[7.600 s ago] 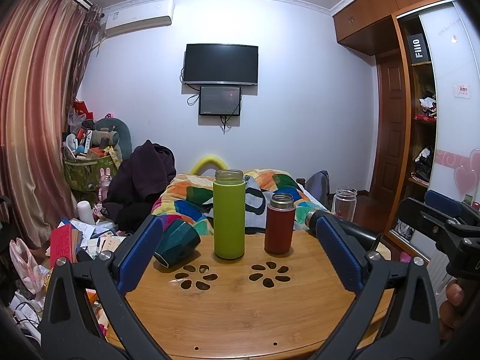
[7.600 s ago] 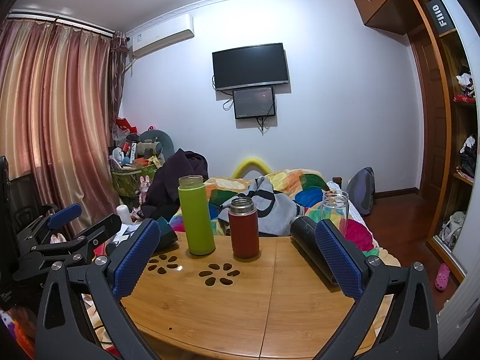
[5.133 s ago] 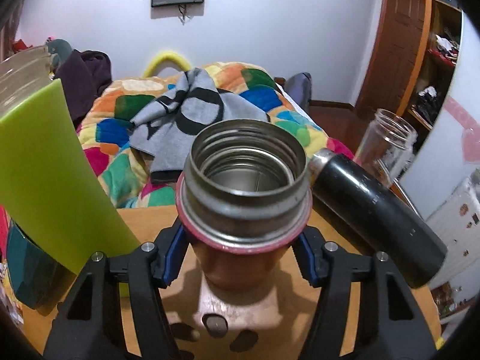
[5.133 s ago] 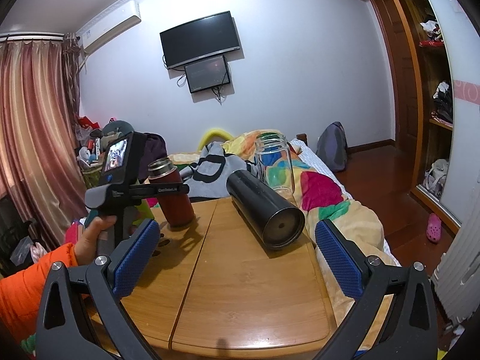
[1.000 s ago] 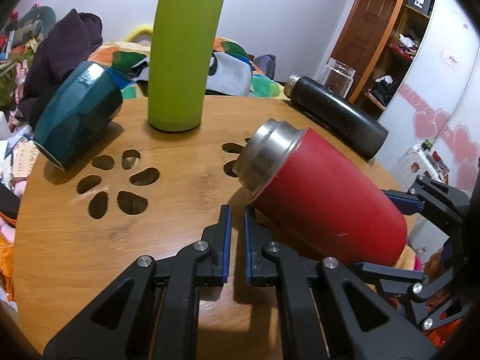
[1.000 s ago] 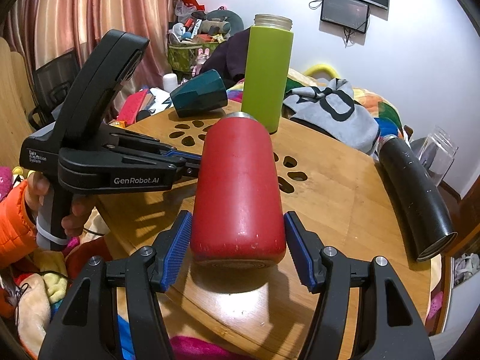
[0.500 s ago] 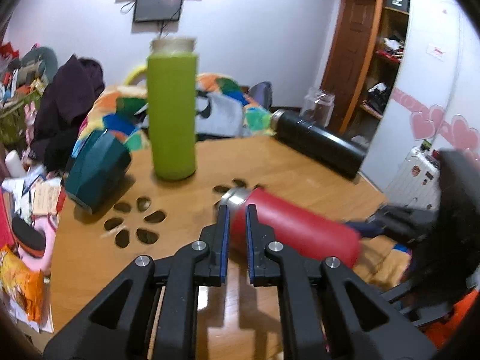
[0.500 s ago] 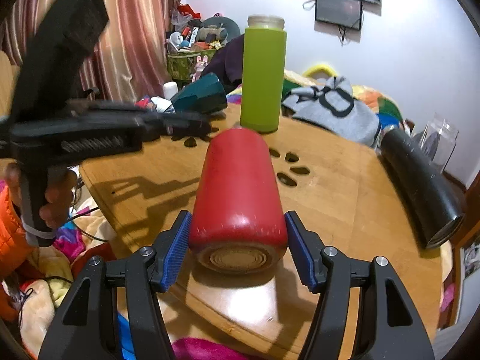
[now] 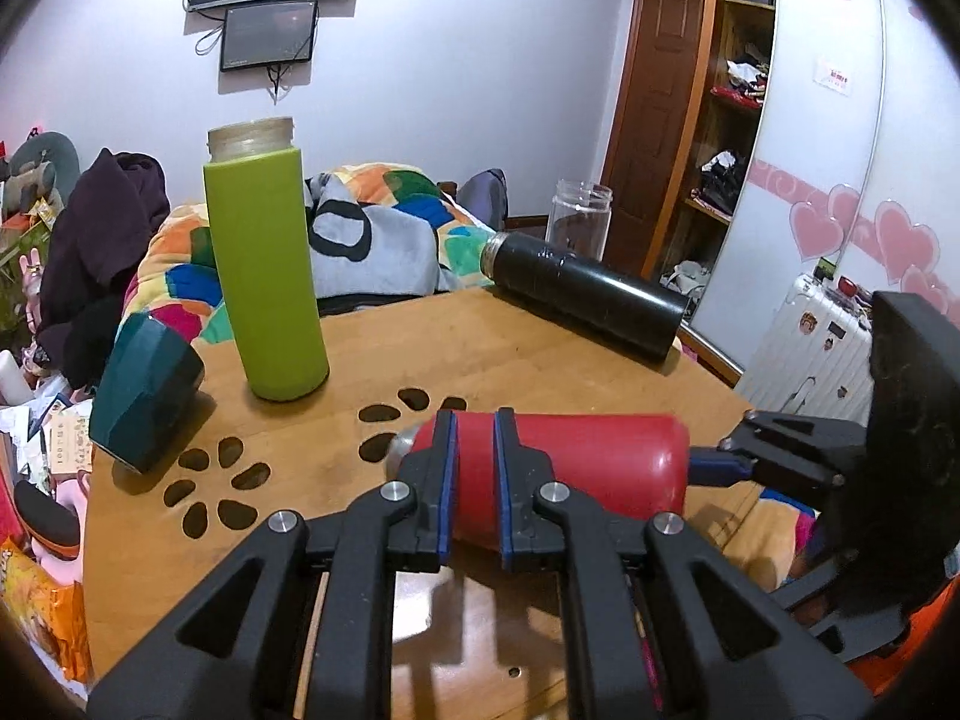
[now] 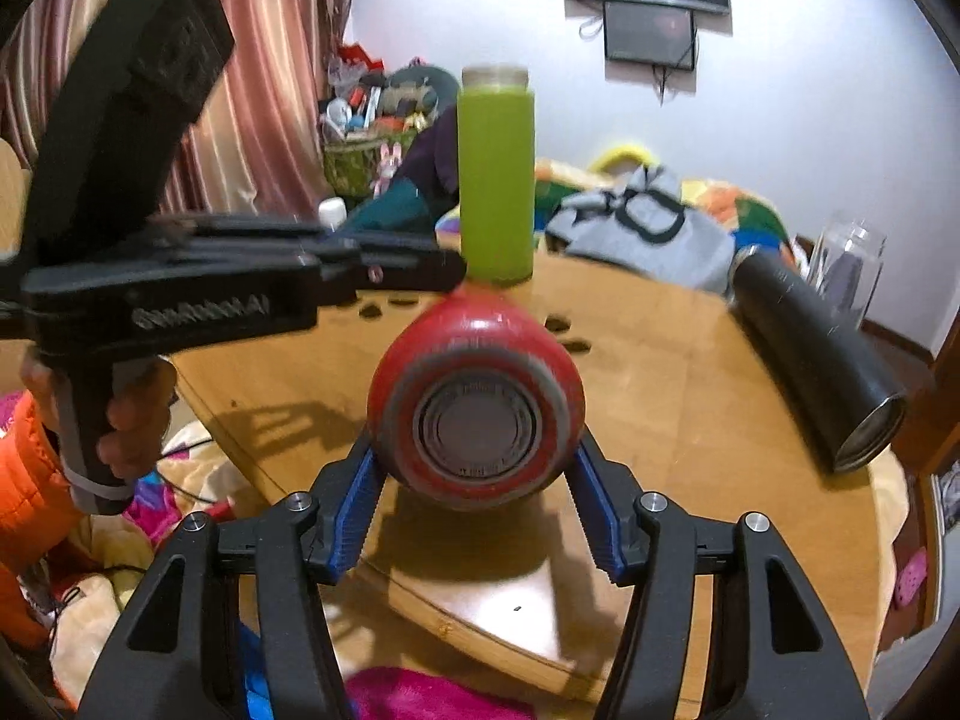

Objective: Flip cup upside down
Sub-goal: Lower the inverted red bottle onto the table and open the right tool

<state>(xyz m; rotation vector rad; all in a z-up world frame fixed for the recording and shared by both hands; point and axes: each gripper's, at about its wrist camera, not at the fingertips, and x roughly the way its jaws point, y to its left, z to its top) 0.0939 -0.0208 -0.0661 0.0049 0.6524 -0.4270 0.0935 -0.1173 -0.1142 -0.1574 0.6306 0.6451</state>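
The red cup (image 9: 576, 462) is held horizontal over the wooden table (image 9: 540, 360), its steel mouth pointing away from the right gripper. In the right wrist view its round base (image 10: 477, 414) faces the camera. My right gripper (image 10: 474, 492) is shut on the red cup near its base, and it shows at the right of the left wrist view (image 9: 720, 462). My left gripper (image 9: 474, 480) is shut and empty, its blue pads nearly touching, in front of the cup. It shows from the side in the right wrist view (image 10: 444, 267).
A tall green bottle (image 9: 264, 264) stands upright at the back left. A teal cup (image 9: 144, 384) lies on its side at the left edge. A black flask (image 9: 582, 300) lies on its side at the back right, with a clear glass jar (image 9: 579, 219) behind it.
The red cup has tipped further, so its base now faces the right wrist camera squarely. The left gripper has stayed shut and drawn back and up from the cup.
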